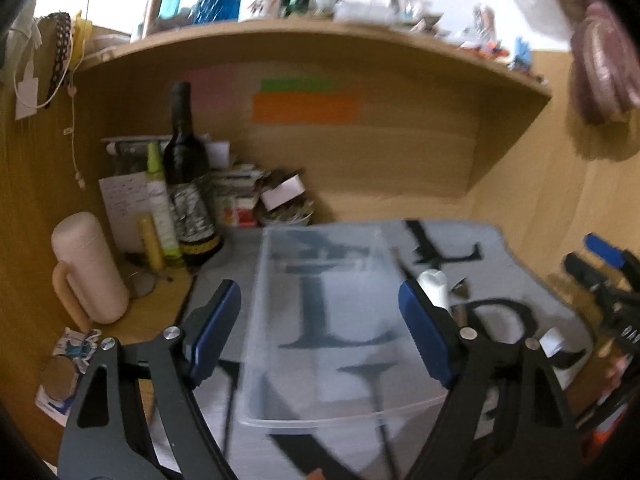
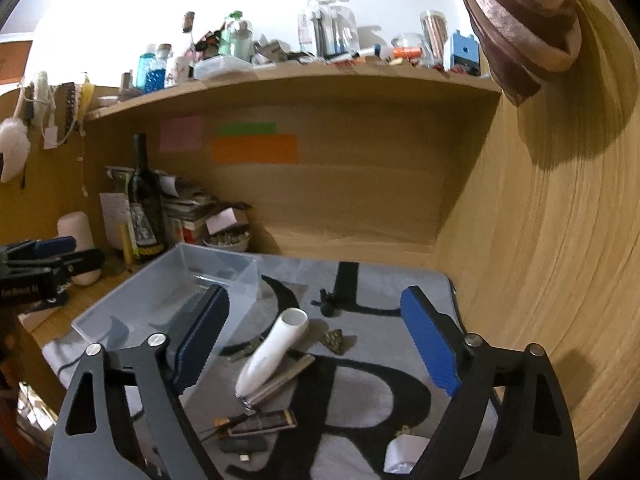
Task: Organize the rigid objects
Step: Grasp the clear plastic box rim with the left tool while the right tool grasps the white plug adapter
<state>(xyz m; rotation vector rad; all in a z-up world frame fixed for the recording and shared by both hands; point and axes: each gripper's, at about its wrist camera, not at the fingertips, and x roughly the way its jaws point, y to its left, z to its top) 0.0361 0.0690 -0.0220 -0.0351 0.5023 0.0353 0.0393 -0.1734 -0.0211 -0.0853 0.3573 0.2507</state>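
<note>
There, on the wooden bench [image 2: 360,246], a grey mat [image 2: 400,284] printed with big black letters carried the whole job. A clear plastic bin [image 2: 160,296] sat on the mat's left part, with nothing I could make out inside it. To its right, loose on the mat, lay a white handheld trimmer [image 2: 272,354], its narrow end resting across a flat silver bar [image 2: 286,376]. Just beyond it sat a small triangular bronze piece [image 2: 335,340], and farther back a small dark object [image 2: 328,305] I could not identify. Nearer the camera lay a dark brown strip with gold ends [image 2: 262,423], a short black stick [image 2: 242,446] beside it, and a white block [image 2: 404,454] near the right finger's base.

The right claw [image 2: 316,340] hovered above the trimmer, released, its blue pads wide of it and touching nothing. The left claw [image 1: 320,332] hung over the bin, also released; the bin's near rim showed between its pads without contact. That view was blurred.

At the back left corner stood a dark bottle [image 2: 144,200], a pale cylinder [image 1: 90,268] and a stack of papers [image 2: 192,208]. A cluttered shelf [image 2: 280,74] ran overhead.
</note>
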